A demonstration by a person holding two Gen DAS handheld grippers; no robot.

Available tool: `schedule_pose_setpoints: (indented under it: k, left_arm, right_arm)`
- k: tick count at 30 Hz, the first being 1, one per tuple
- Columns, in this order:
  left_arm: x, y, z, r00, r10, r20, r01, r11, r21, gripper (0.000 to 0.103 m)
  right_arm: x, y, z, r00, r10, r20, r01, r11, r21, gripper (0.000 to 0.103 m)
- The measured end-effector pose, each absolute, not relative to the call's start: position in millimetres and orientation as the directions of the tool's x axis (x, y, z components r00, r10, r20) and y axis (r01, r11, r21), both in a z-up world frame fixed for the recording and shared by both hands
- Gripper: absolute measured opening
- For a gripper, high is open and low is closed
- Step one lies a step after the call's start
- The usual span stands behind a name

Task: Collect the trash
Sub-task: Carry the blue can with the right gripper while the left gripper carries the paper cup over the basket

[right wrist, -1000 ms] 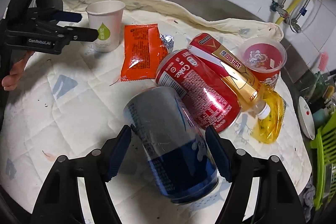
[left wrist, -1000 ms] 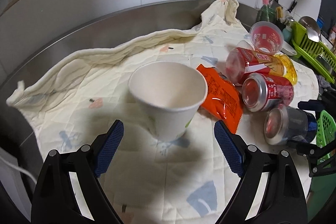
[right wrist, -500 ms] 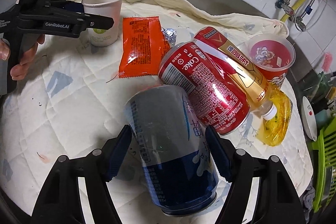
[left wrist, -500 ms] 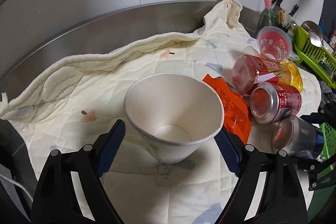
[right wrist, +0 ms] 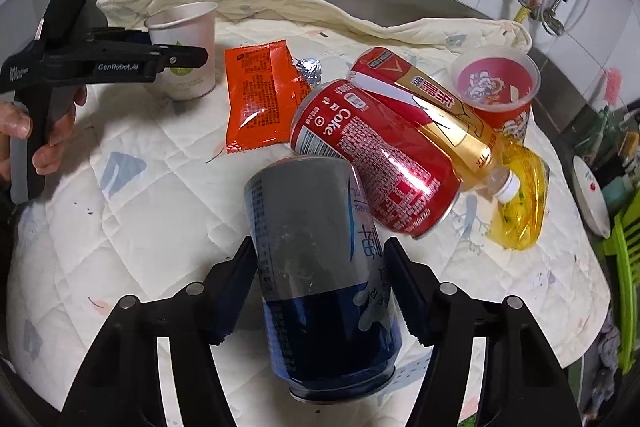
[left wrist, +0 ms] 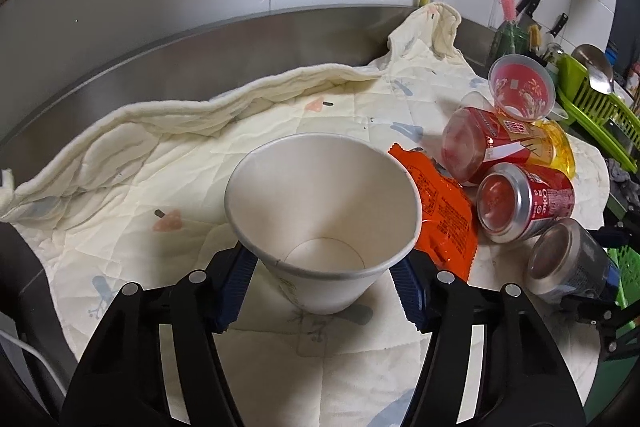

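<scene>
Closing both tools at once, we had each pair of jaws narrowing onto a piece of trash. Our left tool (left wrist: 322, 289) had drawn its blue pads in against the lower wall of the white paper cup (left wrist: 320, 215), which stood upright on the cream quilted cloth (left wrist: 160, 163) covering the steel counter (left wrist: 200, 43). A moment earlier those pads stood well clear on either side; now they seemed to touch, though the cup's rim hid the contact points, so we could not swear the grip was firm. Our right tool (right wrist: 320, 291) had likewise tightened around the silver-and-blue drinks can (right wrist: 316, 267) lying on its side, its pads meeting the can's flanks. Just beyond it lay the red cola can (right wrist: 376, 159), touching the blue one, and the orange snack wrapper (right wrist: 260, 95) sat between the cup and the cans. We judged both items nearly secured, so lifting them away looked like the next step.
</scene>
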State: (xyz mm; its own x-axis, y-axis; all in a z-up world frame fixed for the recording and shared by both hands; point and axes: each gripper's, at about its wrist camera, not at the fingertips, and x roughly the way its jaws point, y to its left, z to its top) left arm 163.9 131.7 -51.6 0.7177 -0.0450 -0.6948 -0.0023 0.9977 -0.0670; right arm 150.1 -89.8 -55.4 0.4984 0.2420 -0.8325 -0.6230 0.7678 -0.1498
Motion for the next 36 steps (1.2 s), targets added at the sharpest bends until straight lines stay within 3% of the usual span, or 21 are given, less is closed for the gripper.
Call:
schedule_pose_setpoints:
  k: [15, 28, 36]
  left_arm:
    - [131.1, 128.1, -31.8, 0.722, -0.075, -0.688, 0.015, 0.996, -0.092, 0.061]
    - [109.1, 69.3, 0.7, 0.748, -0.182, -0.638, 0.176, 0.982, -0.074, 0.061]
    - [106.3, 7.7, 7.2, 0.715, -0.300, -0.632, 0.323, 0.943, -0.083, 0.061]
  right_arm:
    - [128.5, -113.8, -41.8, 0.507, 0.316, -0.802, -0.561, 0.827, -0.029, 0.058]
    - [107.2, -164.9, -16.3, 0.594, 0.322, -0.738, -0.437, 0.898, 0.040, 0.057]
    - [81.9, -237.9, -0.9, 0.677, 0.224, -0.701, -0.269, 0.962, 0.047, 0.057]
